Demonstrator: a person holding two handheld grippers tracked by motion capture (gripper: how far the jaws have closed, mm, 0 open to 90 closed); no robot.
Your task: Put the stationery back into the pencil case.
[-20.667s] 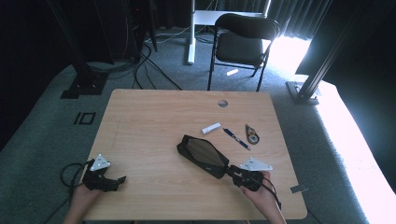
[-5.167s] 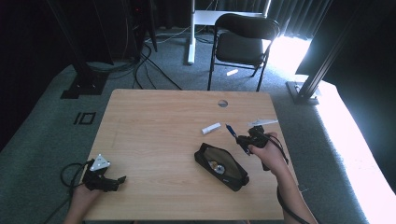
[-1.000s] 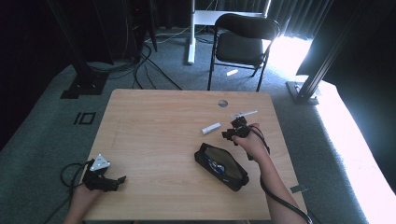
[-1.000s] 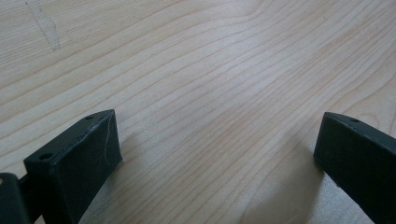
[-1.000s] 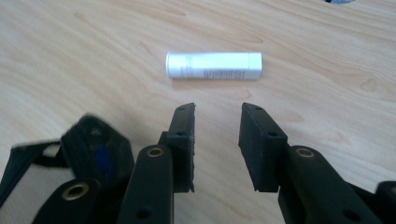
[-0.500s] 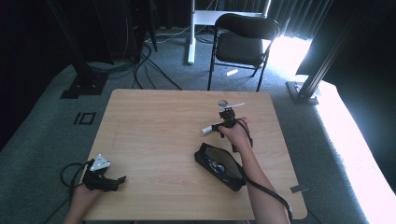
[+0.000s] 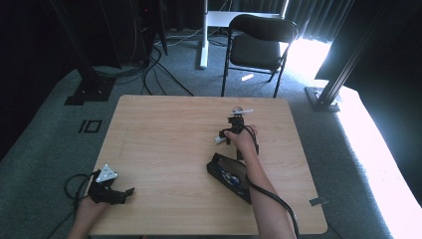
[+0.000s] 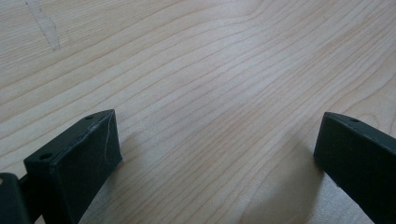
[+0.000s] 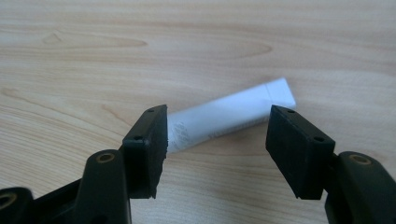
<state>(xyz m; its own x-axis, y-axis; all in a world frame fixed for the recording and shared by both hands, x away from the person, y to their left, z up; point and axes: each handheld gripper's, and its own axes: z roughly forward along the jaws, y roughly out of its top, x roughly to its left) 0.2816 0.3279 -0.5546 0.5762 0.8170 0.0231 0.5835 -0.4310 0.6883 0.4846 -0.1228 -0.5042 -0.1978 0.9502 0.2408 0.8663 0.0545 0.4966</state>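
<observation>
A small white tube (image 9: 229, 119) lies flat on the wooden table (image 7: 164, 129). My right gripper (image 9: 219, 140) is lowered over it with one jaw on each side; the pads stand apart from the tube. These jaws have just been opening, and the tube lies between them untouched. From above, the right gripper (image 7: 225, 136) points at the tube (image 7: 219, 140) near the table's middle. An open black pouch (image 7: 231, 177) with small items inside lies just nearer the person. My left gripper (image 7: 127, 192) rests at the near left corner, its jaws (image 8: 205, 154) wide apart over bare wood.
A black chair (image 7: 259, 45) stands beyond the far edge. Cables and stand feet lie on the grey carpet at far left. The right forearm crosses over the pouch. A cable trails from each gripper off the near edge.
The right gripper has travelled left and slightly down from the far right part of the table to the white tube, and its jaws have widened. The left gripper has stayed still.
</observation>
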